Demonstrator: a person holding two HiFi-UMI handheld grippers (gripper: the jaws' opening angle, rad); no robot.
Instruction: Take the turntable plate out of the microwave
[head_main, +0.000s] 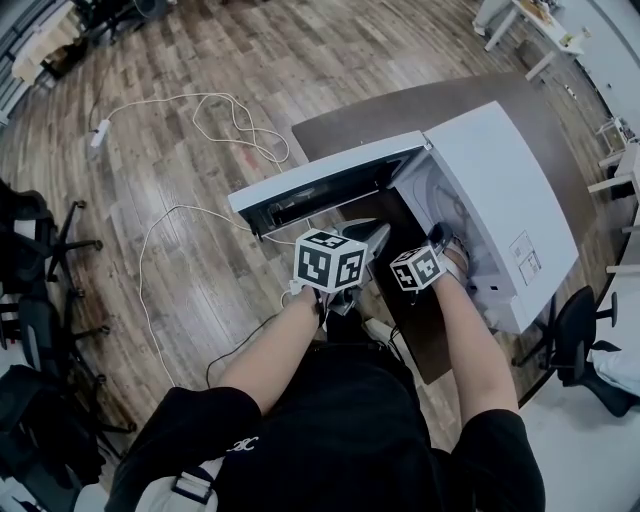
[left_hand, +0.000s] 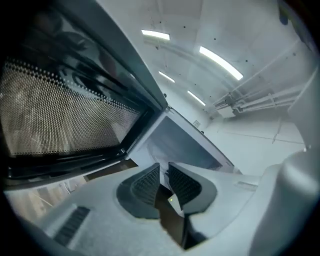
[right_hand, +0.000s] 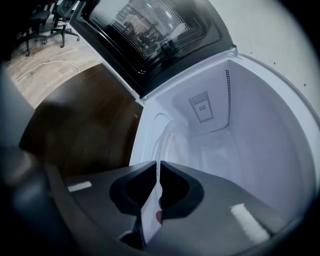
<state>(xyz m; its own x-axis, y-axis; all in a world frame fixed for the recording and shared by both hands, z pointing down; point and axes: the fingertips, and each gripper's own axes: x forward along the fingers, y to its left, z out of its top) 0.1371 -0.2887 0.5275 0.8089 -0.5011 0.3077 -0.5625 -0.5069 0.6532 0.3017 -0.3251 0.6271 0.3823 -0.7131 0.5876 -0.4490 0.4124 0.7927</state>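
At the mouth of the open microwave (head_main: 500, 190), the right gripper (right_hand: 156, 170) pinched the near rim of the turntable plate (right_hand: 162, 142) lying inside it; a slow, level draw seemed best, with the narrowly parted, empty left gripper (left_hand: 164, 172) free to support.

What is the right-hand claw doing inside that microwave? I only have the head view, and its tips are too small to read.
Observer: In the right gripper view, the right gripper has its jaws closed on the rim of the clear glass turntable plate.
Operator: And the left claw, by the door?
Observer: The left gripper holds nothing; its jaws stand slightly apart, facing the microwave beside its open door.
Operator: What does the door look like inside?
Observer: A dark frame around a perforated mesh window.
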